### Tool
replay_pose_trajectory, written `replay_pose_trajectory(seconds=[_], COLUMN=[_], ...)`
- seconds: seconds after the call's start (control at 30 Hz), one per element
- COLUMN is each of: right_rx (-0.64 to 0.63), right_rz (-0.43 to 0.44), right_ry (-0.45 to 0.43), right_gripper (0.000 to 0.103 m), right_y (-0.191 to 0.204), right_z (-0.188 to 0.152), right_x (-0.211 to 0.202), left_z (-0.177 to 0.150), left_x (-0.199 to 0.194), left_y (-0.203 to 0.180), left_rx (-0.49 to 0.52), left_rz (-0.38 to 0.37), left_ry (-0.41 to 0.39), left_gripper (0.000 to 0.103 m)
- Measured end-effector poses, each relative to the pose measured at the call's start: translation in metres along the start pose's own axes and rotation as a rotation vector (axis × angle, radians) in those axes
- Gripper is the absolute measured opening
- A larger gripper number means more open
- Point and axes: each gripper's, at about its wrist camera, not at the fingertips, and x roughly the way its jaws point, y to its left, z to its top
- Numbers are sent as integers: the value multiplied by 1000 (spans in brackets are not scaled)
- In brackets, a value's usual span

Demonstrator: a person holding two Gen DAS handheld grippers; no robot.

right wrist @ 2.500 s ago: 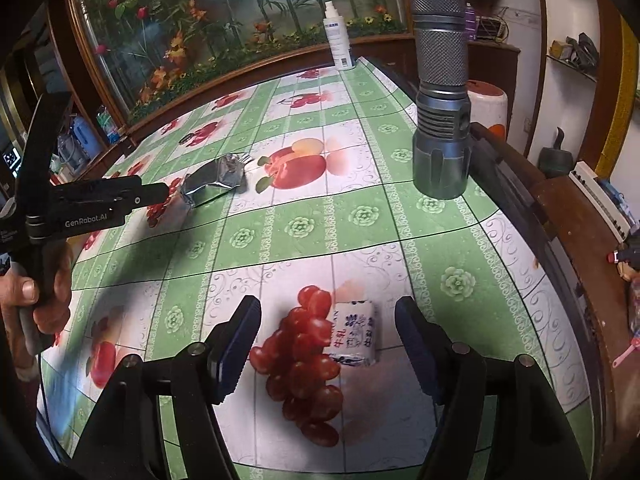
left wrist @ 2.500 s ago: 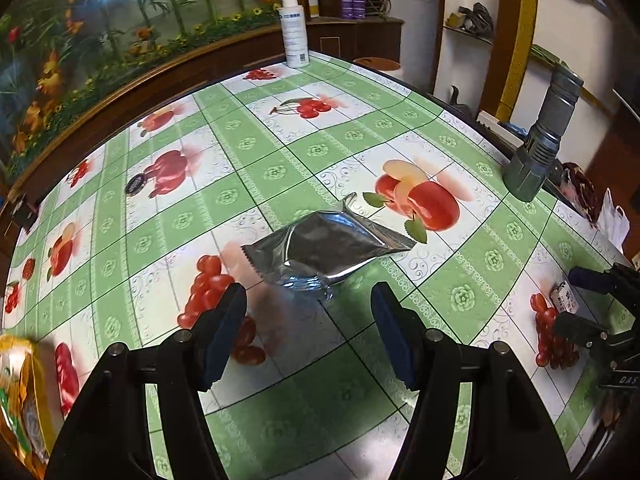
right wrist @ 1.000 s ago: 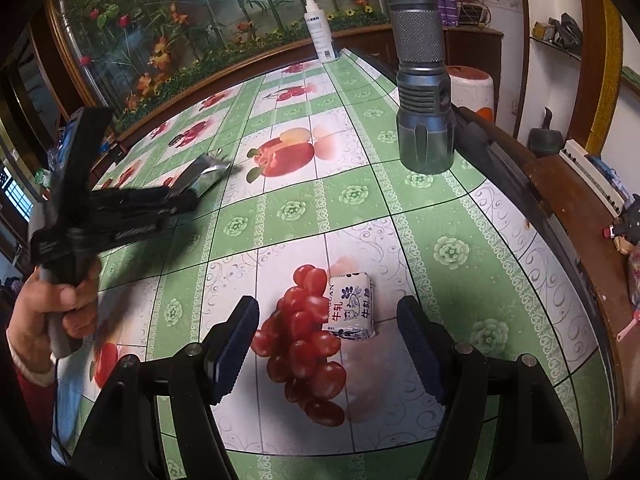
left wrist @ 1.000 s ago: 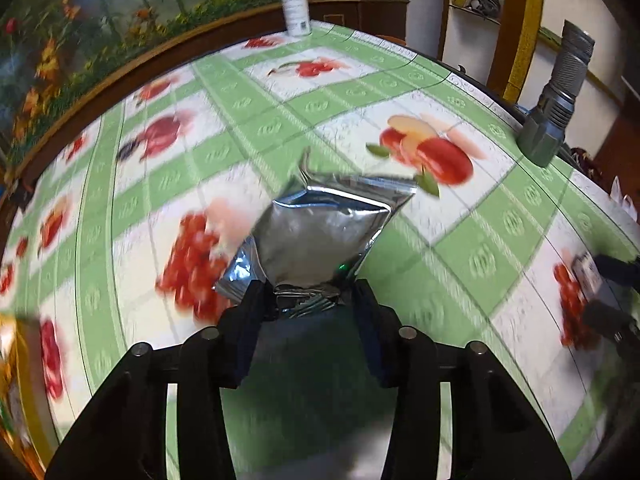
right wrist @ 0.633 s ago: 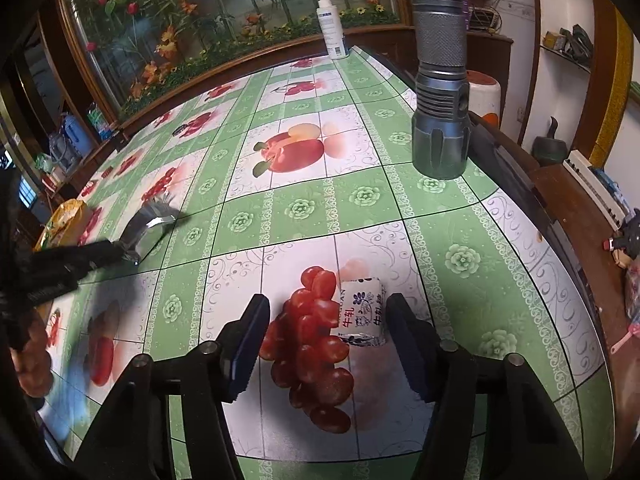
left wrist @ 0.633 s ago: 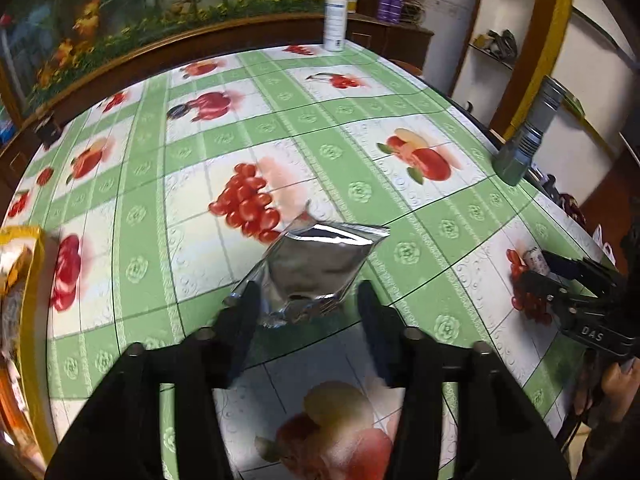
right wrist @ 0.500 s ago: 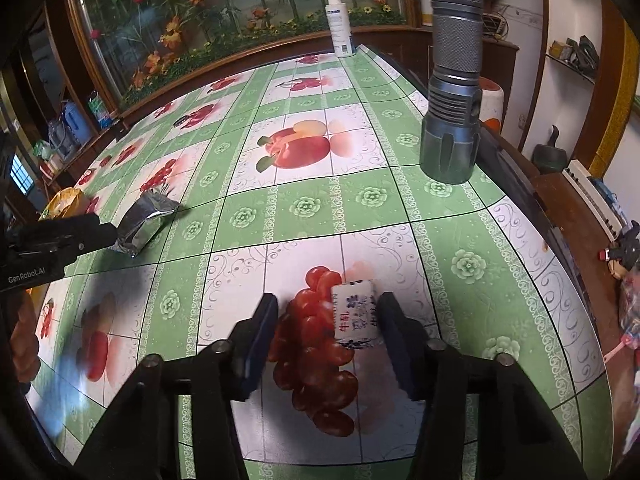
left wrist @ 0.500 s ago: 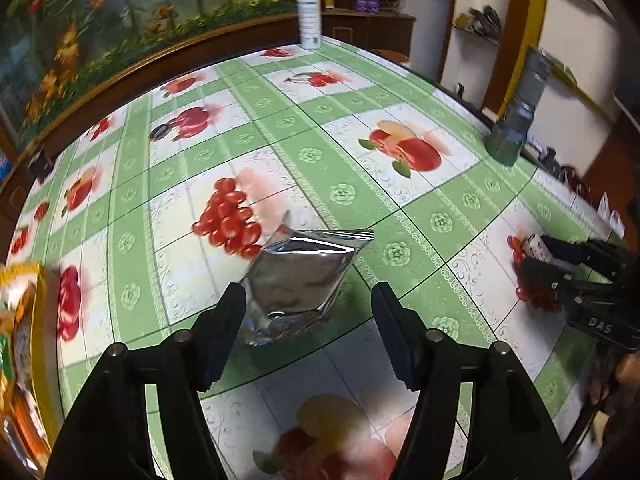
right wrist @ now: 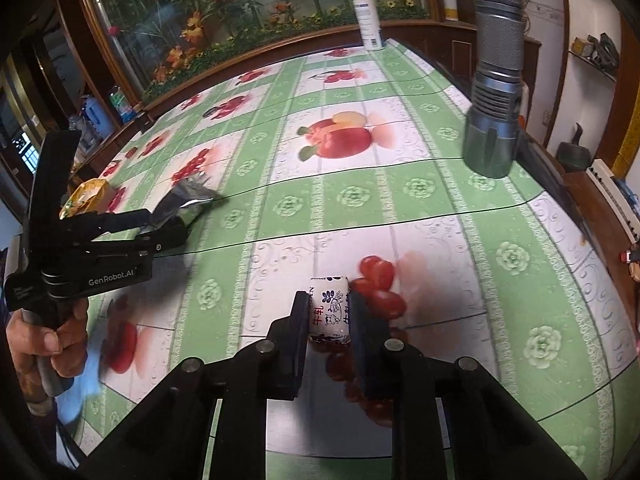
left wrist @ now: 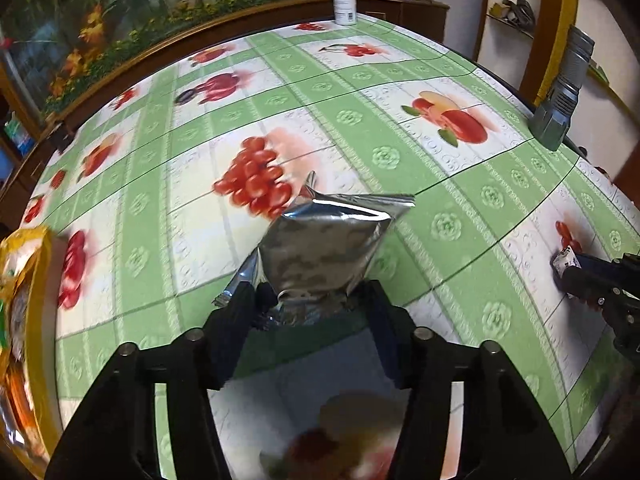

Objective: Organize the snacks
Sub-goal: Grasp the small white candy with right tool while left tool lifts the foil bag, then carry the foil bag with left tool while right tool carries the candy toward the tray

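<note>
Two snacks show: one silver pouch between the closing left tongs, one small milk candy pinched by the closing right tongs above the tabletop; only the right view shows candy print

A crumpled silver foil pouch, unprinted on the side that shows, has its near end between the left tongs, its sealed far edge tilted up beside the printed red grapes. A small white candy with blue flowers and red characters stands on end, pinched between the right tongs, touching another printed grape cluster.
</note>
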Motion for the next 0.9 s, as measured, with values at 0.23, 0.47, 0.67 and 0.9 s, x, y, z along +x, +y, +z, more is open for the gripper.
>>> replay_pose_trajectory(seconds=[0.23,0.47,0.67,0.9], right_rx=[-60,-134,-194,-269], right_rz=[68,125,169,198], right_ry=[23,52,71,87], right_gripper=[20,20,20,20], right_y=[36,77,111,148], right_z=[-4,-10,-15,-24], right_x=[9,19,26,31], left_z=[-50,-101,-123,-125], left_x=[-28,-54,-66,-76], left_y=[20,58,73,79], left_rx=[-72,-197,-271,-315], left_rz=[57,104,147,128], left_ry=[-2,12,11,-19], left_gripper=[44,44,44,68])
